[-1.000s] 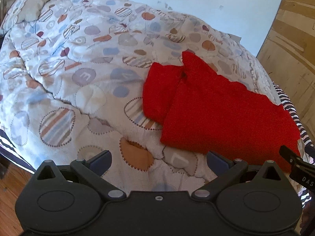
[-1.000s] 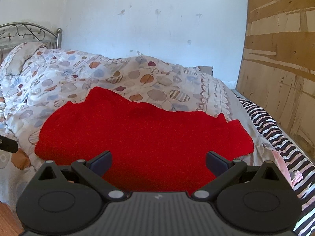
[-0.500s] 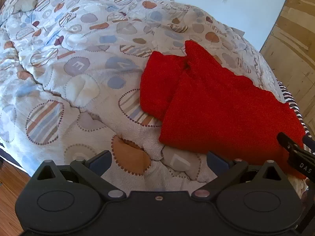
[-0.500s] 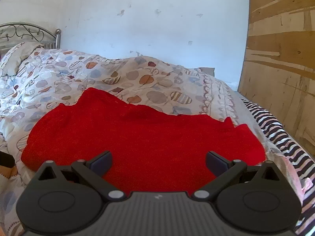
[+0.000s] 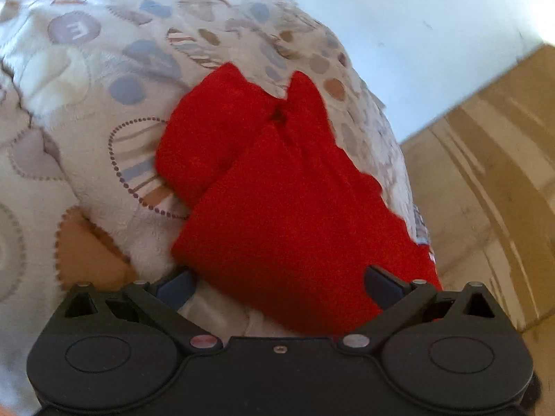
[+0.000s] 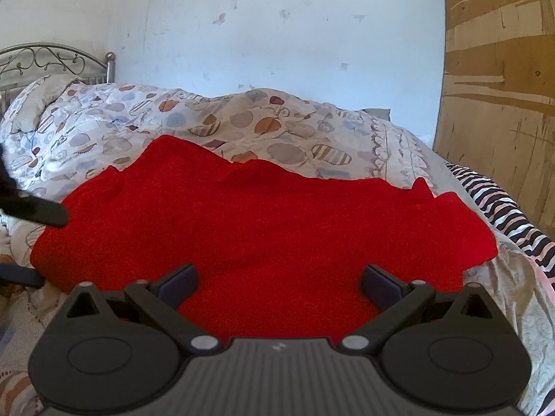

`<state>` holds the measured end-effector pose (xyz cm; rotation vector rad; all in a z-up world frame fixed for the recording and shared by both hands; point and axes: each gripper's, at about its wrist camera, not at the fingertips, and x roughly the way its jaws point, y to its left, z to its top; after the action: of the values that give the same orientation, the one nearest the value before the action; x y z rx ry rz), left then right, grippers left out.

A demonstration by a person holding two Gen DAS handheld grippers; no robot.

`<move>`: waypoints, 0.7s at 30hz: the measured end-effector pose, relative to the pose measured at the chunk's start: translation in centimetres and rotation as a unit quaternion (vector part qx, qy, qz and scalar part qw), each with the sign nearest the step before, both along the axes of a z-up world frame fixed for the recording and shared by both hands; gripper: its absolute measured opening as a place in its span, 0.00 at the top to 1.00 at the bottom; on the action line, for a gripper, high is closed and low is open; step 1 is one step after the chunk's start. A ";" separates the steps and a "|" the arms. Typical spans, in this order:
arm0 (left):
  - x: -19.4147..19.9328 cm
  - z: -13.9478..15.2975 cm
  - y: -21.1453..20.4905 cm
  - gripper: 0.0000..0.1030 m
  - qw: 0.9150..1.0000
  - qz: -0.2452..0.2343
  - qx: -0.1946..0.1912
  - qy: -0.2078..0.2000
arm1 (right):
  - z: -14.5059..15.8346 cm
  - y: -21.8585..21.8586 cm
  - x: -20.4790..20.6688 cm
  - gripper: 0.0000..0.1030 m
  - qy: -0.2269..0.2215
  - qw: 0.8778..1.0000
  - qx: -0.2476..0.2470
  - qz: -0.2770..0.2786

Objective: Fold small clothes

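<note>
A red knitted garment lies spread on a patterned quilt, one sleeve folded out to its left. My left gripper is open, its fingers straddling the garment's near edge. In the right wrist view the same red garment fills the middle. My right gripper is open and low over the garment's near hem. The left gripper's fingers show at the far left of the right wrist view, at the garment's left edge.
The quilt covers a bed with a metal headboard at the back left. A striped sheet shows at the bed's right edge. A wooden panel stands on the right, a white wall behind.
My left gripper has moved right and forward, closing on the garment's near edge. My right gripper has moved closer to the garment. Both stay open.
</note>
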<state>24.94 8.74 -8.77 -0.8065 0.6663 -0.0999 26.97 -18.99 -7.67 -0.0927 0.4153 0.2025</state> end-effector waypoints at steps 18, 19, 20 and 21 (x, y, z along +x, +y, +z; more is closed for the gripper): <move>1.3 -0.1 -0.2 0.46 0.993 0.119 0.016 0.003 | -0.6 -0.1 -0.4 0.00 -0.012 1.000 0.009 -0.005; 1.4 -0.2 -0.1 0.45 0.993 0.120 0.012 0.006 | -0.6 -0.1 -0.4 0.00 -0.014 1.000 0.008 -0.006; 1.4 -0.3 0.1 0.45 0.993 0.119 0.010 0.008 | -0.6 0.0 -0.4 0.00 -0.015 1.000 0.008 -0.006; 1.4 -0.3 0.1 0.45 0.993 0.118 0.011 0.010 | -0.7 0.0 -0.5 0.00 -0.016 1.000 0.007 -0.007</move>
<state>26.37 8.84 -9.04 -0.8602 0.5848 0.1306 26.48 -18.99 -8.36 -0.0783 0.3817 0.1892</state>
